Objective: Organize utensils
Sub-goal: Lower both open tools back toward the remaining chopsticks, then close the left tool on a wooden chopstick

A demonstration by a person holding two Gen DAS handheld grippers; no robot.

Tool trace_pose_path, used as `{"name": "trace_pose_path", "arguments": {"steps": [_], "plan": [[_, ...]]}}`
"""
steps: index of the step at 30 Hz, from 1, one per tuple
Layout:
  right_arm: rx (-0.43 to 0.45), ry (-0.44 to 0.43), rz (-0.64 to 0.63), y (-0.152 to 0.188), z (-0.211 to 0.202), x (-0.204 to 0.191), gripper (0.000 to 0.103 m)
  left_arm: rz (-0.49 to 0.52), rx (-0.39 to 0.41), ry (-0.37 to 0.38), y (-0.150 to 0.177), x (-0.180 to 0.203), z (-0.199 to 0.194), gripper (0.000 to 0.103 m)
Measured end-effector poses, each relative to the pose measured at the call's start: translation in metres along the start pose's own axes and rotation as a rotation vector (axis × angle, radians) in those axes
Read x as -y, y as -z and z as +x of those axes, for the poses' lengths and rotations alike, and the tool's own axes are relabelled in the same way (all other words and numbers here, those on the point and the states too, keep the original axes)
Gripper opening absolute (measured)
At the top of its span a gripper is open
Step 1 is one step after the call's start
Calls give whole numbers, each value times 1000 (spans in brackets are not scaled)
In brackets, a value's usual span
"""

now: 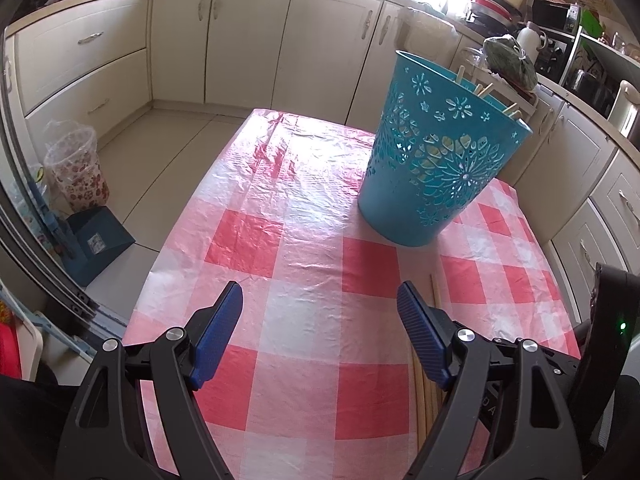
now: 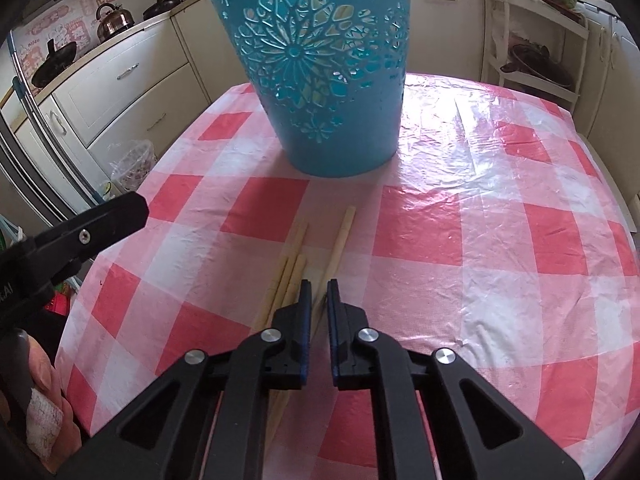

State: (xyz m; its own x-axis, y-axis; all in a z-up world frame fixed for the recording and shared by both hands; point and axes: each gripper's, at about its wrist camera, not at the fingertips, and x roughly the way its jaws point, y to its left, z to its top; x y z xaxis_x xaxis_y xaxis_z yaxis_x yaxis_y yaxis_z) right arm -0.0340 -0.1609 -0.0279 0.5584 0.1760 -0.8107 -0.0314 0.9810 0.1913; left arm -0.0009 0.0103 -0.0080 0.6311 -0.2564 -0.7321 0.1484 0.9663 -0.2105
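- Left wrist view: the left gripper (image 1: 320,312) hangs over the table with its jaws spread wide and nothing between them; the fingers (image 1: 224,332) carry blue ribbed pads on matte black arms with round steel pivots.
- Beneath and ahead of it lies a tablecloth (image 1: 304,248) of glossy, crinkled plastic in red, pink and white checks.
- Ahead and to the right of the jaws stands a teal basket (image 1: 432,176) — a tapered round plastic bucket, upright, its wall pierced with flower cut-outs. Pale stick ends poke above its rim (image 1: 480,90).
- Just beside the right finger, partly hidden under it, a few pale wooden chopsticks (image 1: 434,290) lie flat on the cloth, pointing away.
- Right wrist view: the right gripper (image 2: 319,288) is down at the cloth with its jaws drawn nearly together, only a narrow slot left, closed on one chopstick (image 2: 340,240) — slim, squared, pale wood — which runs from between the pads forward toward the basket.
- Just left of the jaws the remaining chopsticks (image 2: 290,264) lie side by side in a loose bundle, roughly parallel.
- Straight ahead stands the same basket (image 2: 320,68), well apart from the stick tips.
- Far left: the black tip of the left gripper (image 2: 116,216), above the table's edge.
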Motion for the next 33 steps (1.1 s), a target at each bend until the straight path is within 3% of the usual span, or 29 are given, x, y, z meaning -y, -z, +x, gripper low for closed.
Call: {"name": "trace_pose_path", "arguments": {"steps": [10,20,33], "plan": [[-68,-18,13,14,-21,25,8,124,-101,17,22,35,24,76],[-35,-65,73,19,-23,38,8,178,-153,-48,26,47,44,75],[-29,-93,101,22,-30,49,8,210,-152,-69,30,60,44,75]]}}
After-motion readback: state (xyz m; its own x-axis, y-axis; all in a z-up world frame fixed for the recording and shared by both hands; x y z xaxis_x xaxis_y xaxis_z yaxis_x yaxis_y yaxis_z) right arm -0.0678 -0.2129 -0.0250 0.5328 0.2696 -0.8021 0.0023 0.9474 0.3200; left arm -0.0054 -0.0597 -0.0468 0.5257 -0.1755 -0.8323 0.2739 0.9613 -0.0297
